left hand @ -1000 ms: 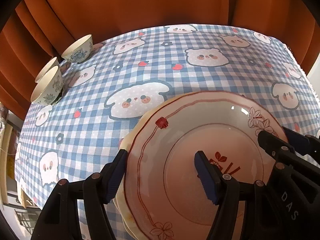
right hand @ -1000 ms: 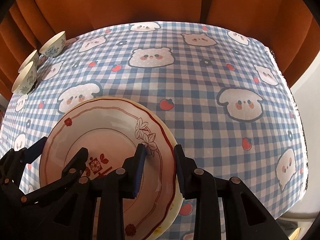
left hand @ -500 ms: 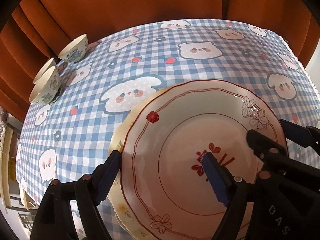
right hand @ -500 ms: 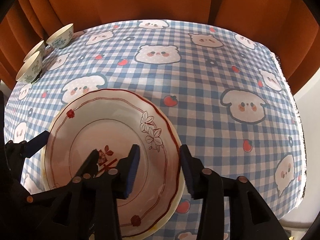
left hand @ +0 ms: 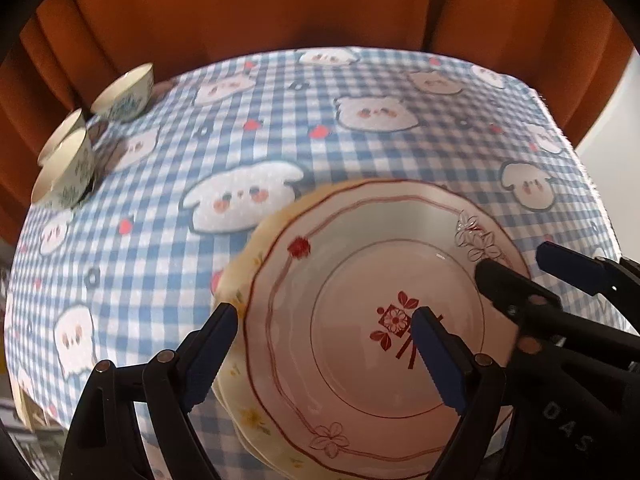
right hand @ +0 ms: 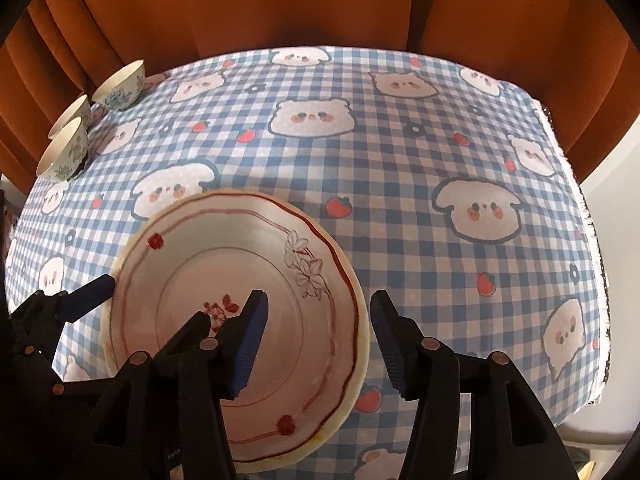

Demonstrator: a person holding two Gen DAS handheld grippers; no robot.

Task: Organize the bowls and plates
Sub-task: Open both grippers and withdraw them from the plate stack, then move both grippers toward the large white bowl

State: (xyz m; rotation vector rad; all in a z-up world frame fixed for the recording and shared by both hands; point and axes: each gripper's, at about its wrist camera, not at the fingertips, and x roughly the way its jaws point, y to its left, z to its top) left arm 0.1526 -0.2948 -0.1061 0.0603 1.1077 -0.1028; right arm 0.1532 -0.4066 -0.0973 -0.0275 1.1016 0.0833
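Under both grippers, red-rimmed plate point(left hand: 360, 320) sits on yellow plate point(left hand: 236, 296); left gripper point(left hand: 324, 344) and right gripper point(right hand: 320, 336) straddle opposite rims, jaws opening, pads clear, nothing held.

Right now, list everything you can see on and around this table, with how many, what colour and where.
Top plate: one, white with red line rim and red flower motif, near edge of the table, stacked on another plate.
Lower plate: at least one, cream with yellow flowers, only its rim shows beneath.
Bowls: three, white with green-blue pattern, far left corner; two of them close together.
Tablecloth: one, blue and white check with cartoon animals and strawberries, covers the table.
Curtain: rust orange, behind the table.
Left claw: black with blue pads, jaws opening astride the plates' left rim, not pressing.
Right claw: the same colours, jaws opening astride the right rim, not pressing.
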